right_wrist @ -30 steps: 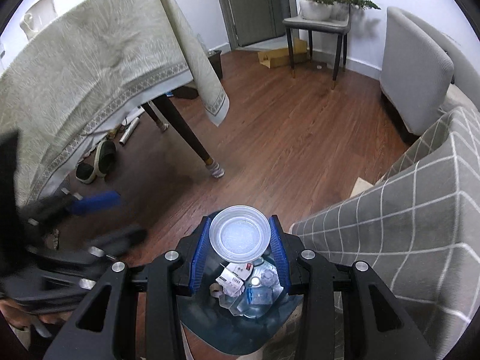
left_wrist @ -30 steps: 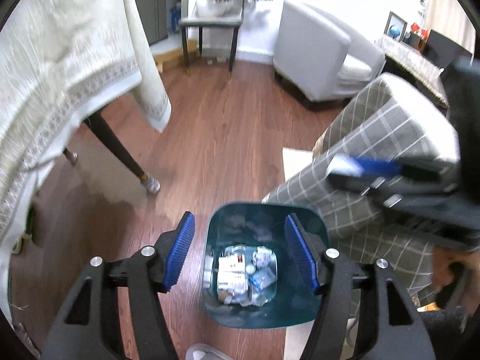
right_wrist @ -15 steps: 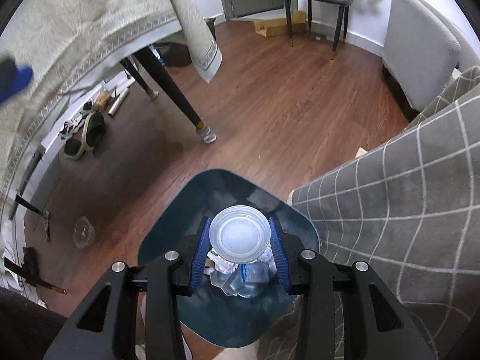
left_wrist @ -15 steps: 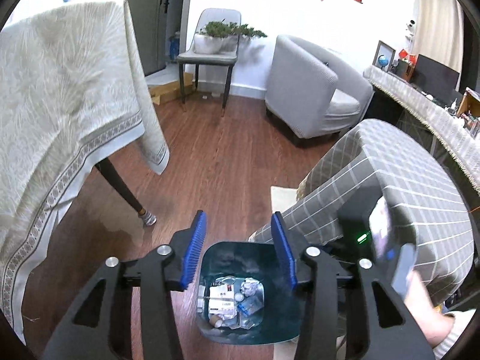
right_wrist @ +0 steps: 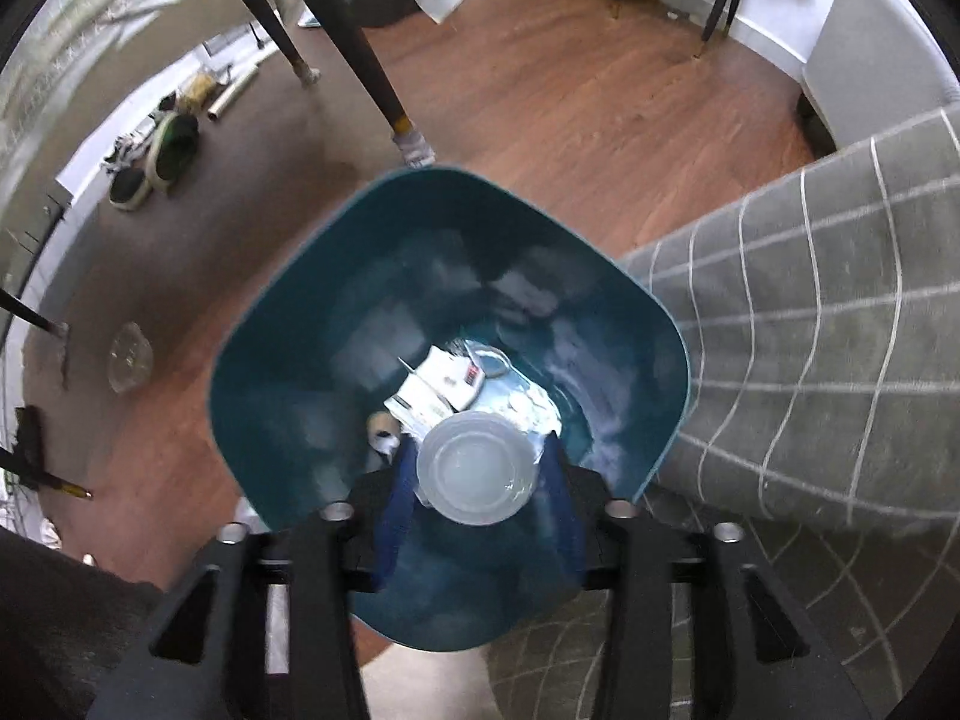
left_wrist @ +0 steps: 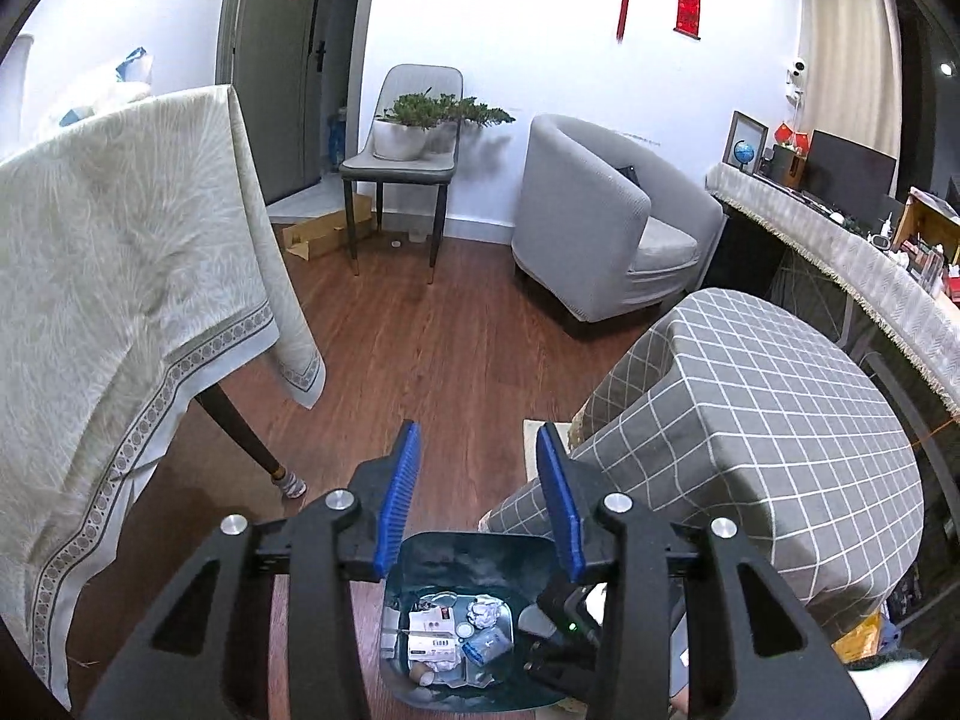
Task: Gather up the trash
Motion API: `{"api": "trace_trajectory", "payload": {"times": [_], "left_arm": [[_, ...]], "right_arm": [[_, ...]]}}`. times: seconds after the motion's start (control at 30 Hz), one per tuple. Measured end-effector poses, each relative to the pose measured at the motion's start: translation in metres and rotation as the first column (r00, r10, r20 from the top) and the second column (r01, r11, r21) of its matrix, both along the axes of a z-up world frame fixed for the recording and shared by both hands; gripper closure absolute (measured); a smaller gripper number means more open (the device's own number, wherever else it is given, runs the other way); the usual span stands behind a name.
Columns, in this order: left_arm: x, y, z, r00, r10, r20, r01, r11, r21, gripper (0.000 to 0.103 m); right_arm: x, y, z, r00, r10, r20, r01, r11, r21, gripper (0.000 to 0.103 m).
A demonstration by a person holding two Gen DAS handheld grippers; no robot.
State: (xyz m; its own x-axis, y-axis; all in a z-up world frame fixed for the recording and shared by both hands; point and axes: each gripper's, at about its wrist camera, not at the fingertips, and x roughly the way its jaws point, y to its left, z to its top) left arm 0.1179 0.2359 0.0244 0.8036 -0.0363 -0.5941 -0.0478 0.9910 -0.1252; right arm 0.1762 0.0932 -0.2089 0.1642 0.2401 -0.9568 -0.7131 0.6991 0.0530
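Cup [right_wrist: 477,467] sits clamped in right claw [right_wrist: 480,474] — over teal bin [right_wrist: 288,324].

Home living room: armchair [left_wrist: 606,228], tablecloth [left_wrist: 120,276]

left gripper [left_wrist: 480,495] hangs empty, jaws apart, above the teal bin [left_wrist: 420,687] of trash [left_wrist: 453,639], beside the checked table [left_wrist: 750,420].

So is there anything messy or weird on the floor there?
Yes. A clear plastic cup lies on the wood floor left of the teal bin, outside it, like missed trash. Shoes are scattered under the table. The right gripper holds a clear lid over the bin; the left gripper is open and empty.
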Motion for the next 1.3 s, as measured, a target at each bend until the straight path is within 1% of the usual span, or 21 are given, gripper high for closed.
{"api": "trace_trajectory", "payload": {"times": [0.07,0.1,0.2,0.23,0.3,0.4,0.43,0.47,0.5,0.57,0.6,0.67,0.77,0.8,0.83,0.9,1.0,1.1,1.17,1.2,1.3], "left_arm": [[0.001,-0.002,0.004,1.0,0.001,0.006,-0.001,1.0,0.0,0.06],[0.001,-0.003,0.006,1.0,-0.001,0.01,0.001,1.0,-0.003,0.06],[0.002,-0.009,0.013,1.0,-0.008,0.02,0.008,1.0,0.005,0.06],[0.001,-0.01,0.015,1.0,-0.012,0.023,0.012,1.0,0.011,0.06],[-0.001,-0.014,0.022,0.999,-0.013,0.039,0.012,1.0,0.021,0.06],[-0.004,-0.016,0.036,0.998,-0.018,0.065,0.017,1.0,0.019,0.059],[-0.007,-0.018,0.04,0.997,-0.015,0.073,0.013,1.0,0.025,0.056],[-0.011,-0.019,0.045,0.997,-0.011,0.083,0.009,1.0,0.026,0.051],[-0.017,-0.02,0.05,0.995,-0.005,0.097,0.003,1.0,0.021,0.047],[-0.029,-0.022,0.055,0.994,0.006,0.112,-0.007,1.0,0.017,0.034],[-0.036,-0.025,0.056,0.993,0.01,0.118,-0.013,1.0,0.024,0.032],[-0.047,-0.029,0.057,0.992,0.013,0.128,-0.017,0.999,0.033,0.022],[-0.062,-0.038,0.057,0.99,0.021,0.137,-0.029,0.998,0.056,0.011],[-0.067,-0.043,0.059,0.99,0.023,0.137,-0.034,0.997,0.076,0.01],[-0.072,-0.047,0.06,0.99,0.022,0.136,-0.034,0.996,0.087,0.008],[-0.08,-0.056,0.065,0.989,0.012,0.15,-0.025,0.996,0.084,0.007],[-0.09,-0.066,0.073,0.985,0.024,0.17,-0.039,0.996,0.085,0.005],[-0.1,-0.077,0.081,0.978,0.055,0.201,-0.077,0.992,0.104,0.003],[-0.105,-0.084,0.084,0.975,0.078,0.209,-0.106,0.987,0.124,0.003],[-0.108,-0.087,0.085,0.974,0.086,0.211,-0.115,0.985,0.126,0.003],[-0.116,-0.091,0.082,0.97,0.086,0.227,-0.113,0.987,0.111,0.003]], "right_arm": [[0.001,-0.004,-0.003,1.0,-0.009,0.001,0.009,1.0,-0.024,0.049],[0.002,-0.006,-0.003,1.0,-0.01,-0.005,0.01,1.0,-0.021,0.049],[0.001,-0.011,0.005,1.0,-0.008,-0.004,0.008,1.0,0.009,0.049],[0.001,-0.011,0.013,1.0,-0.008,0.002,0.008,1.0,0.029,0.049],[-0.002,-0.014,0.034,1.0,-0.012,0.025,0.01,0.997,0.076,0.049],[-0.01,-0.019,0.081,0.995,-0.01,0.099,-0.006,0.988,0.157,0.049],[-0.014,-0.023,0.099,0.991,-0.01,0.133,-0.014,0.983,0.183,0.049],[-0.019,-0.027,0.116,0.986,-0.017,0.166,-0.017,0.979,0.204,0.049],[-0.022,-0.031,0.127,0.981,-0.024,0.191,-0.018,0.976,0.218,0.049],[-0.032,-0.05,0.162,0.966,-0.058,0.253,-0.01,0.965,0.261,0.048],[-0.034,-0.056,0.17,0.962,-0.069,0.265,-0.007,0.962,0.274,0.044],[-0.042,-0.078,0.2,0.94,-0.117,0.32,0.015,0.952,0.305,0.038],[-0.051,-0.105,0.23,0.91,-0.167,0.378,0.041,0.947,0.319,0.032],[-0.054,-0.114,0.239,0.901,-0.182,0.395,0.049,0.945,0.324,0.028],[-0.058,-0.126,0.25,0.888,-0.199,0.414,0.057,0.942,0.331,0.026],[-0.066,-0.148,0.27,0.866,-0.23,0.445,0.072,0.936,0.344,0.02],[-0.075,-0.175,0.291,0.835,-0.271,0.478,0.099,0.93,0.354,0.012],[-0.087,-0.204,0.316,0.8,-0.317,0.51,0.121,0.917,0.381,0.01],[-0.099,-0.223,0.332,0.766,-0.35,0.54,0.132,0.907,0.401,0.006],[-0.103,-0.231,0.336,0.753,-0.362,0.55,0.136,0.903,0.408,0.004],[-0.122,-0.258,0.347,0.707,-0.406,0.579,0.15,0.886,0.438,0.004]]}}
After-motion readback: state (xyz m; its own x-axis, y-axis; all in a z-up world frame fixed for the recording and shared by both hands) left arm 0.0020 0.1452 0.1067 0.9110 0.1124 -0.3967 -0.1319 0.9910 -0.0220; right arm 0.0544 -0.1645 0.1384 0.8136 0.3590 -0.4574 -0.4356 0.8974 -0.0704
